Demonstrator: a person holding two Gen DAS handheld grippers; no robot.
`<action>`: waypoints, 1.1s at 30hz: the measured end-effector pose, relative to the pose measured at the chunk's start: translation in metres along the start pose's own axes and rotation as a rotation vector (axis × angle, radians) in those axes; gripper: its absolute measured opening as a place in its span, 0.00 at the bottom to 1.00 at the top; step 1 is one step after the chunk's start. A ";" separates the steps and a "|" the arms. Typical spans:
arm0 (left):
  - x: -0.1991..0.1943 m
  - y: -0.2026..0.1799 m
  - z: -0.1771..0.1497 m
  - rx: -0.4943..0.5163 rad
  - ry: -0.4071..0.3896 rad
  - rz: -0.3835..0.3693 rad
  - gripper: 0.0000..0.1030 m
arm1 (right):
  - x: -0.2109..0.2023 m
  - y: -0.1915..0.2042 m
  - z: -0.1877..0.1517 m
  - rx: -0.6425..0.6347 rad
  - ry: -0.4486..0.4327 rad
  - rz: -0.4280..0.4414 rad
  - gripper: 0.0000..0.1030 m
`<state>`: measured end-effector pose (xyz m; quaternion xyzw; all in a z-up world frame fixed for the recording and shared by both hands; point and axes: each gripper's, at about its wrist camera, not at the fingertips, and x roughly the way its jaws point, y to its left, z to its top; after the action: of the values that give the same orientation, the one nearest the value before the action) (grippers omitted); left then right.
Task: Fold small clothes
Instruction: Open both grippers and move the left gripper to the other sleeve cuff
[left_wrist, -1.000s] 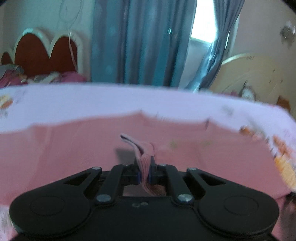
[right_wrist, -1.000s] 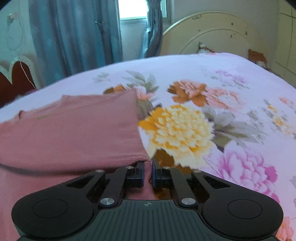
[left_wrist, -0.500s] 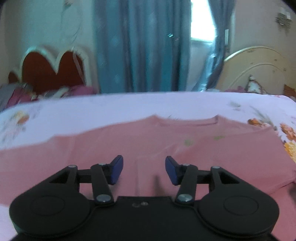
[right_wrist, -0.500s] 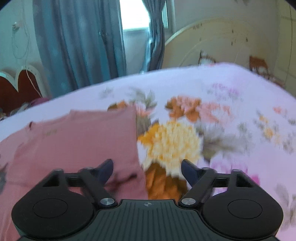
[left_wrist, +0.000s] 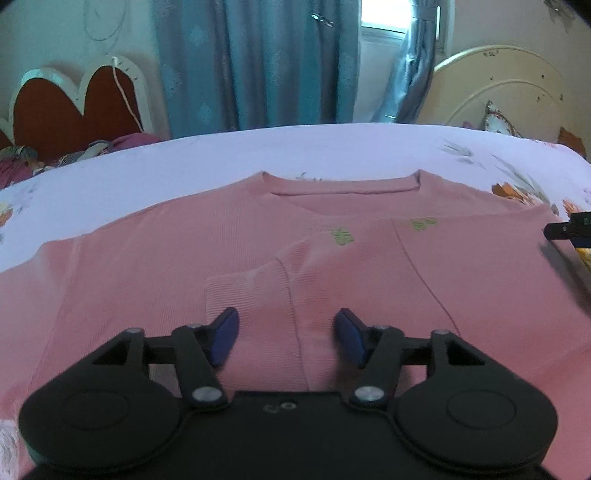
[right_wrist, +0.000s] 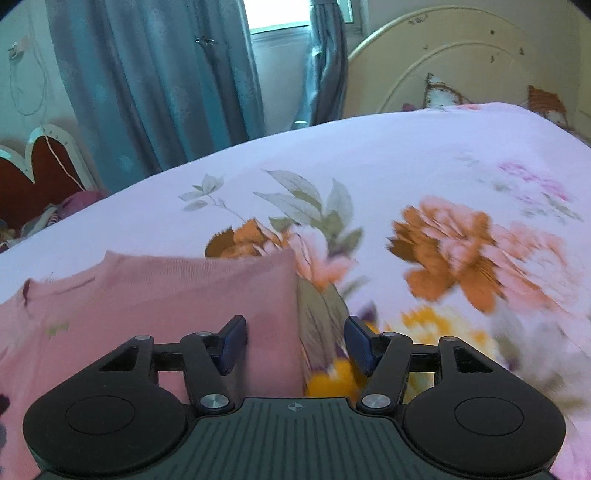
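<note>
- Now the pink ribbed knit top (left_wrist: 147, 273) lies flat on the lilac floral bedsheet (right_wrist: 388, 162), its neckline (left_wrist: 343, 188) at the far side of the garment and its body reaching back under both grippers.
- Left gripper (left_wrist: 286, 338): its jaws have just been opening and stand apart, released, with nothing pressed between the blue pads. The folded-in sleeve cuff (left_wrist: 245, 290) of the top lies on the garment's chest just beyond the fingertips, touching neither pad so far as the view shows.
- Right gripper (right_wrist: 295, 345): its jaws have just been closing yet remain apart, gripping nothing. They hang over the top's right-hand edge (right_wrist: 293, 295), 1 pad above pink cloth and the other above bare sheet.
- Key relation, as a judgement: the top's long axis runs from neckline toward the grippers, straight along both pairs of fingers, so the next fold probably takes the near hem up toward the neckline. The left gripper sits over the garment's middle; the right one is nearer the side edge.
- Both sleeves appear already folded inward, though the hem itself is hidden beneath the gripper bodies.
</note>
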<state>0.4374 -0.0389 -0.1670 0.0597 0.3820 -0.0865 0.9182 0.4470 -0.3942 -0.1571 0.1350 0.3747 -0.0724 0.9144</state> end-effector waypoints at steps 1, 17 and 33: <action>0.001 0.000 0.001 -0.004 -0.001 0.001 0.60 | 0.004 0.002 0.002 -0.014 -0.002 -0.004 0.40; 0.011 0.007 0.006 -0.065 0.012 0.064 0.88 | -0.008 0.027 -0.002 -0.165 -0.115 -0.117 0.03; -0.014 0.012 0.010 -0.022 0.039 0.080 0.86 | -0.039 0.075 -0.047 -0.173 -0.032 -0.033 0.80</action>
<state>0.4372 -0.0277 -0.1499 0.0665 0.3981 -0.0444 0.9139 0.4058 -0.3076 -0.1471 0.0481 0.3673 -0.0569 0.9271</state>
